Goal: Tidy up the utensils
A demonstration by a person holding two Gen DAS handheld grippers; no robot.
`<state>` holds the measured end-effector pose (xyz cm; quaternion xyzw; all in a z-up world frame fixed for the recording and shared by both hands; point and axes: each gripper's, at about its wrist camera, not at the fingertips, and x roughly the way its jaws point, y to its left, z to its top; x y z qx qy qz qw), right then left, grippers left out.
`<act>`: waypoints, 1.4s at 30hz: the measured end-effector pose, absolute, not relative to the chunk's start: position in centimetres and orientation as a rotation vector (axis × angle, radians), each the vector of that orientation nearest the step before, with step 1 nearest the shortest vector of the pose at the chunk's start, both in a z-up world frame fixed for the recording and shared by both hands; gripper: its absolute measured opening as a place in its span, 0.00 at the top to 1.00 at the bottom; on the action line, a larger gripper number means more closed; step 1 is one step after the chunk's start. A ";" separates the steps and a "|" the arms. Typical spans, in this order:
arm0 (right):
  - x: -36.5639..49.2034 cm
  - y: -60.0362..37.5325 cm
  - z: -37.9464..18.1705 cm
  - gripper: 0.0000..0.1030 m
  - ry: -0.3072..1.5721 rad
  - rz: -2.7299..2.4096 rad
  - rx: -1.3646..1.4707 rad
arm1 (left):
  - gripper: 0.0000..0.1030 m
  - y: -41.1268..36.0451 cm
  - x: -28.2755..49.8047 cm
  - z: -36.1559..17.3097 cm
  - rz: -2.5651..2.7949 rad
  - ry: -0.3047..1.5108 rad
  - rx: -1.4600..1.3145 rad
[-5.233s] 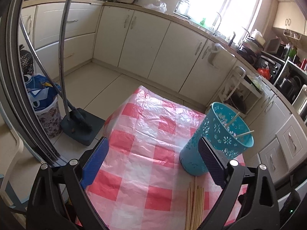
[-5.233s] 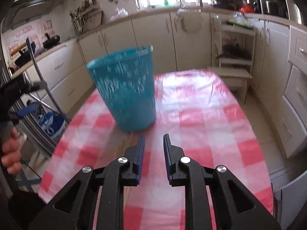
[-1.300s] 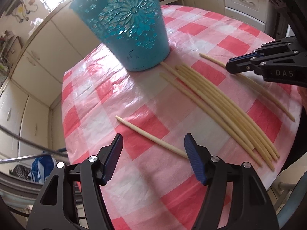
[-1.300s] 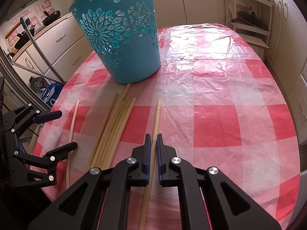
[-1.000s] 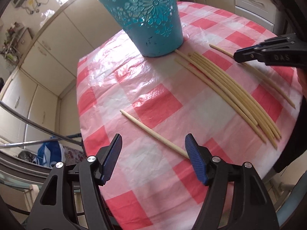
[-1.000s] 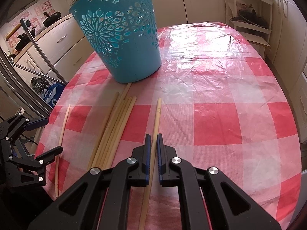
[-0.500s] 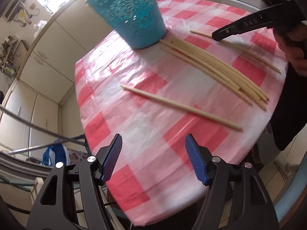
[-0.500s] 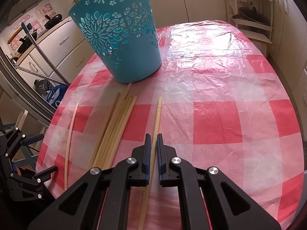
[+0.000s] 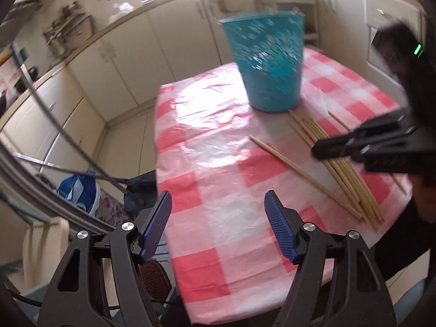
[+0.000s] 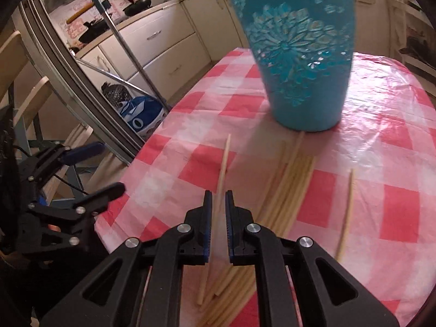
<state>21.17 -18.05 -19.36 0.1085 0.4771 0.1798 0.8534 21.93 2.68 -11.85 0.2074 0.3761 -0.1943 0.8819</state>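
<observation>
A teal cut-out holder (image 9: 268, 62) (image 10: 299, 54) stands on the red-checked tablecloth (image 9: 207, 163). A bundle of several pale chopsticks (image 9: 340, 163) (image 10: 288, 185) lies below it. One single chopstick (image 9: 294, 166) (image 10: 222, 174) lies to their left; another (image 10: 346, 215) lies to the right. My left gripper (image 9: 218, 226) is open and empty above the table's near edge. My right gripper (image 10: 217, 218) is nearly shut, jaws a narrow gap apart, above the single left chopstick; it holds nothing. It shows in the left view (image 9: 354, 141).
The table edge (image 9: 163, 190) drops off to the left. A blue bag (image 10: 141, 114), a mop handle (image 10: 130, 51) and metal rails stand on the floor there. Kitchen cabinets (image 9: 122, 54) run behind the table.
My right gripper has swung left from the lone right chopstick to above the single left chopstick, jaws slightly wider. My left gripper has pulled back off the table edge and turned.
</observation>
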 end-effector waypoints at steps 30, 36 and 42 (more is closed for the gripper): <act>19.8 -21.9 -19.2 0.43 1.012 0.541 0.127 | 0.27 -3.7 24.0 -16.4 -0.784 0.724 0.877; 19.3 -22.6 -18.6 0.43 1.000 0.500 0.166 | 0.32 -3.2 26.0 -17.0 -0.700 0.905 0.700; 19.6 -24.1 -18.4 0.43 1.000 0.463 0.202 | 0.60 -0.7 25.0 -16.7 -0.558 1.113 0.412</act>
